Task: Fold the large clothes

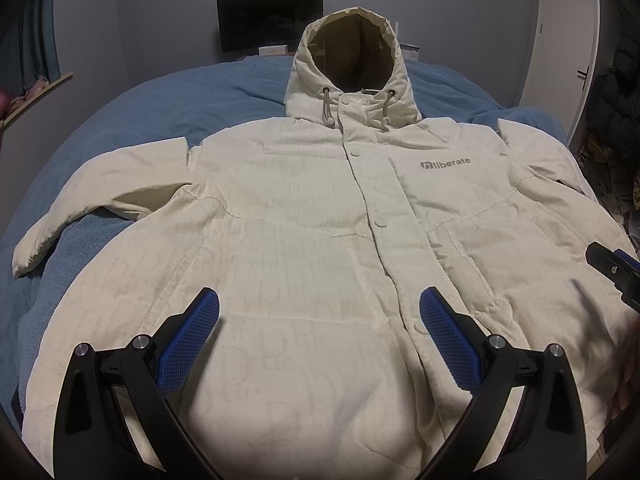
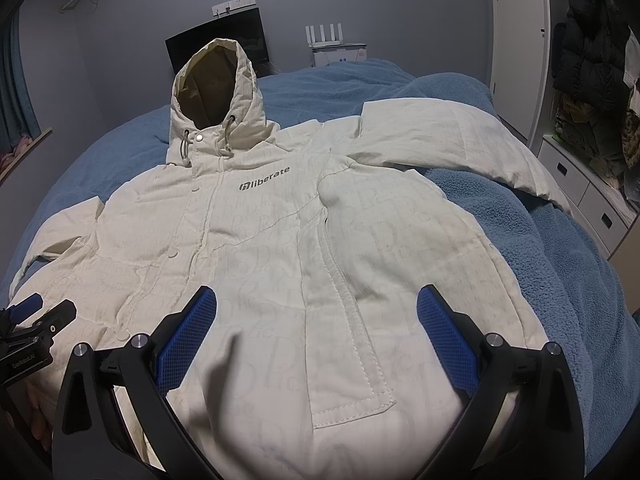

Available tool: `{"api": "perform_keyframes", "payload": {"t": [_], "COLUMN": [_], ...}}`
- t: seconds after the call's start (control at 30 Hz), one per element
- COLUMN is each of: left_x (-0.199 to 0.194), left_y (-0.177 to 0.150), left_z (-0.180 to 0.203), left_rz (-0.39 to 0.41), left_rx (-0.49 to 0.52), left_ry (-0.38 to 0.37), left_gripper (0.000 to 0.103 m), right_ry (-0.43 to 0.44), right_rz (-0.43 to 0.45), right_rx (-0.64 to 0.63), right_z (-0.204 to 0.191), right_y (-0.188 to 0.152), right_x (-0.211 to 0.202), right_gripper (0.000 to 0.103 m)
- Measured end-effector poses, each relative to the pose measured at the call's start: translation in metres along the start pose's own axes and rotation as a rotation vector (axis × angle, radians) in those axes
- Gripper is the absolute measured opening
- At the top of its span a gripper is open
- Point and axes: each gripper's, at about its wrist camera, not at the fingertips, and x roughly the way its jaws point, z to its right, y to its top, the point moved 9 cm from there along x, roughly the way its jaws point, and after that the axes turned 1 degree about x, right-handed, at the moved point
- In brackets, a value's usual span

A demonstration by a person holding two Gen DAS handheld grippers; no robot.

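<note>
One jacket (image 1: pixel 320 240); two grippers (image 1: pixel 319 312) (image 2: pixel 317 312); one blanket (image 1: pixel 160 112); one monitor (image 1: pixel 270 20)

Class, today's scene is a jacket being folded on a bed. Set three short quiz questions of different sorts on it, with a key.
1. True or false: the cream hooded jacket lies front up with sleeves spread on the blue blanket.
2. The left gripper is: A open, B shut on a sleeve.
3. What word is printed on the chest logo?

Key: 1 true; 2 A; 3 liberate. The right gripper is open too.
</note>
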Motion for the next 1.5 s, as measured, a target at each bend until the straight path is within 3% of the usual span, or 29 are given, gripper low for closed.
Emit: {"api": "perform_keyframes", "payload": {"t": [1.5], "left_x": [0.0054], "left_y": [-0.0029], "left_z": [0.0020], "left_rz": [-0.018], "left_rx": [-0.008], "left_ry": [-0.009], "left_gripper": [0.097], "right_ry": [-0.002], "right_rz": [-0.005], "right_rx": [-0.001], "right_z": [-0.0005], "right_y": [-0.0016], "right_x": [0.0018], "right_gripper": [0.096]}}
